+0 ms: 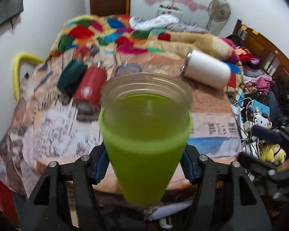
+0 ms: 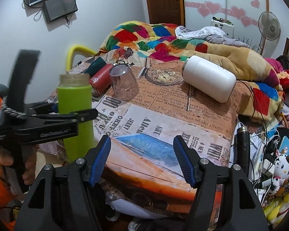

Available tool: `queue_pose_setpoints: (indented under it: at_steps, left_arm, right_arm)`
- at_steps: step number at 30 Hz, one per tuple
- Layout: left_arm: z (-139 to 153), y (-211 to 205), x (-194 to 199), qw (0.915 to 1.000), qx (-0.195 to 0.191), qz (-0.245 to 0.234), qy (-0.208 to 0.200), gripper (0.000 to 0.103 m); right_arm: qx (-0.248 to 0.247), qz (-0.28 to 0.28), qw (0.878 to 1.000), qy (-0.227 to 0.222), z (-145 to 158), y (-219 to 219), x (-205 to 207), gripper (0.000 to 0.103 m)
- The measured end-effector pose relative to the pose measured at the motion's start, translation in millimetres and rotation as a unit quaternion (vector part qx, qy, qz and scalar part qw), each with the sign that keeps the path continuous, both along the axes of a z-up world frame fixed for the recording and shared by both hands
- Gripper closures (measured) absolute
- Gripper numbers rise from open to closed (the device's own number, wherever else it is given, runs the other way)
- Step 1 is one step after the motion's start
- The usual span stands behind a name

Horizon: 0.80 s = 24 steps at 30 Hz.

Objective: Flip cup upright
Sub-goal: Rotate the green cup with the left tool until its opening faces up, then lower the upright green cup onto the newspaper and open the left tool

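The tall lime-green plastic cup with a frosted clear threaded neck (image 1: 146, 134) is clamped between the jaws of the left gripper (image 1: 145, 163), which press on its lower body from both sides. In the right wrist view the same cup (image 2: 75, 111) stands with its long axis close to vertical and its open mouth on top, held out at the near left edge of the bed covered by a newspaper-print sheet (image 2: 163, 119). Whether its base touches the sheet or hangs just above it cannot be told, since the left gripper (image 2: 81, 115) and the bed's edge hide it. Judged from this, the flip itself looks nearly done and what remains is to set the cup down and let go.

The right gripper (image 2: 142, 159) is empty, its blue-padded jaws spread wide over the near part of the sheet. The cup lies to its left and slightly ahead, so the left hand is plainly the nearer and the one in charge.

Farther up the bed lie a clear plastic tumbler (image 2: 124, 82) resting mouth-down, a red cylindrical flask (image 2: 101, 79) on its side, a dark green one (image 2: 96, 65) beside it, and a white rounded flask (image 2: 208, 77) lying tilted against the multicoloured blanket (image 2: 144, 36).
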<state>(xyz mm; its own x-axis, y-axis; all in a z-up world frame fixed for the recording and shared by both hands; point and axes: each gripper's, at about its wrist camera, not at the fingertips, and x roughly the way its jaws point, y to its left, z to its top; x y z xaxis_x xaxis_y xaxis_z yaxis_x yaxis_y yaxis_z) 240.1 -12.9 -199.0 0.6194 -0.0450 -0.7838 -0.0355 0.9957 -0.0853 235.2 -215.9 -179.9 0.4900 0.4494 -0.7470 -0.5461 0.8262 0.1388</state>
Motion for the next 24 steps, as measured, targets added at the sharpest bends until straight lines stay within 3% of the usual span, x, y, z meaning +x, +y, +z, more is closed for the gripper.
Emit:
queue_pose_setpoints:
  at_steps: [4, 11, 17, 24]
  left_arm:
    - [23.0, -10.1, 7.9, 0.9991, 0.009, -0.015, -0.039, 0.041]
    - [43.9, -22.6, 34.5, 0.9972, 0.02, -0.027, -0.067, 0.041]
    - [42.9, -24.3, 48.3, 0.997, 0.018, -0.03, -0.07, 0.041]
    - [22.1, -25.3, 50.0, 0.998, 0.024, -0.03, -0.049, 0.041]
  right_arm:
    - [0.003, -0.003, 1.0, -0.003, 1.9, 0.3, 2.7, 0.039]
    - [0.008, -0.013, 1.0, -0.017, 8.1, -2.4, 9.6, 0.039]
    - [0.014, -0.019, 1.0, -0.014, 8.7, -5.1, 19.3, 0.038]
    - [0.011, -0.02, 1.0, -0.007, 2.1, -6.7, 23.9, 0.038]
